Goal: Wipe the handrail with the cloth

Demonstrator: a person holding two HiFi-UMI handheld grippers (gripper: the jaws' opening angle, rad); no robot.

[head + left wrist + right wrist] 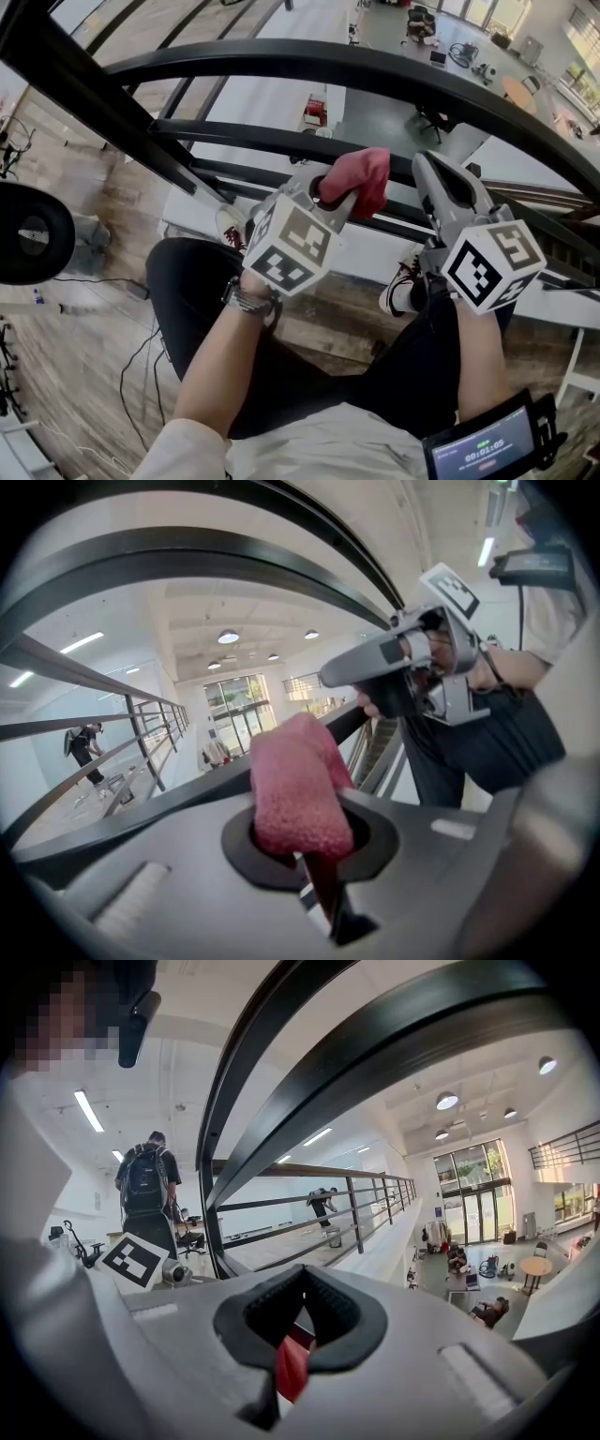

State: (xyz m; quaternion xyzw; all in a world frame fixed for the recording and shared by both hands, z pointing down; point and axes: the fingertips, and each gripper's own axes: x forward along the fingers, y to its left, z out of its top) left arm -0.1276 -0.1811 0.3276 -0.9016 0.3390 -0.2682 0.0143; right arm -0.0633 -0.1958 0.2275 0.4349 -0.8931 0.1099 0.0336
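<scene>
Left gripper [339,195] close under the head camera, jaws clamped on pink cloth [361,176]; cloth bunched, sticking up past the tips. Right gripper [433,171] just beside it, jaws pressed together, nothing held. Cloth sits below the black handrail [375,70], in line with a lower bar [253,139]; contact unclear. Open floor [394,112] far beneath.
</scene>
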